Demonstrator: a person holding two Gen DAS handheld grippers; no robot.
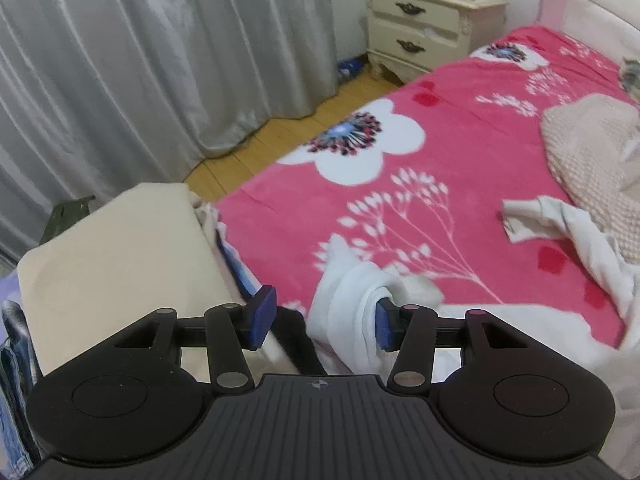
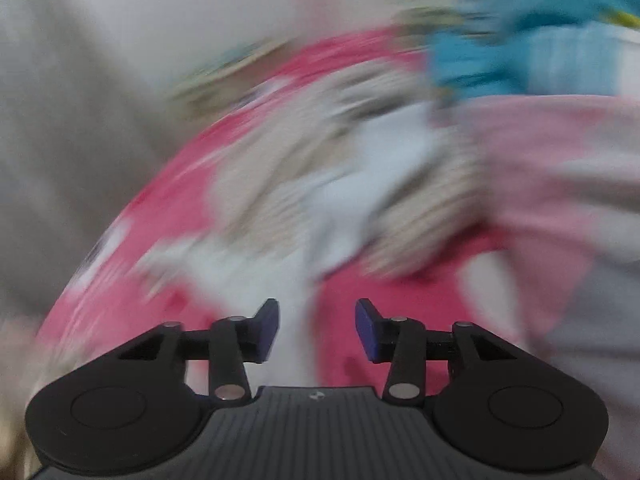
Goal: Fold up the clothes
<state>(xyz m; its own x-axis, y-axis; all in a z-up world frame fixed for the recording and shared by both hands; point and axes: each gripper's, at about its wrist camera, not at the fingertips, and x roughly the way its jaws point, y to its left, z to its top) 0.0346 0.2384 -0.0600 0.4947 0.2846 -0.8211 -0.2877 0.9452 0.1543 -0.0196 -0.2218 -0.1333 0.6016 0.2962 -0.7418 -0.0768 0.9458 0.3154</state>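
My left gripper (image 1: 324, 320) is open low over the near edge of the bed. A white garment (image 1: 348, 300) is bunched against its right finger and draped over that pad. A second white garment (image 1: 576, 232) and a beige knit piece (image 1: 592, 160) lie crumpled further right. A folded cream cloth (image 1: 120, 260) rests at the left. The right wrist view is heavily motion-blurred. My right gripper (image 2: 316, 330) is open there with nothing between its fingers, above a white garment (image 2: 360, 184) and the beige knit (image 2: 432, 216).
A pink flowered blanket (image 1: 460, 128) covers the bed. A cream nightstand (image 1: 428, 20), grey curtains (image 1: 140, 60) and a strip of wood floor (image 1: 260, 148) lie beyond it. Pink cloth (image 2: 560, 168) and blue cloth (image 2: 520, 40) show blurred at the right.
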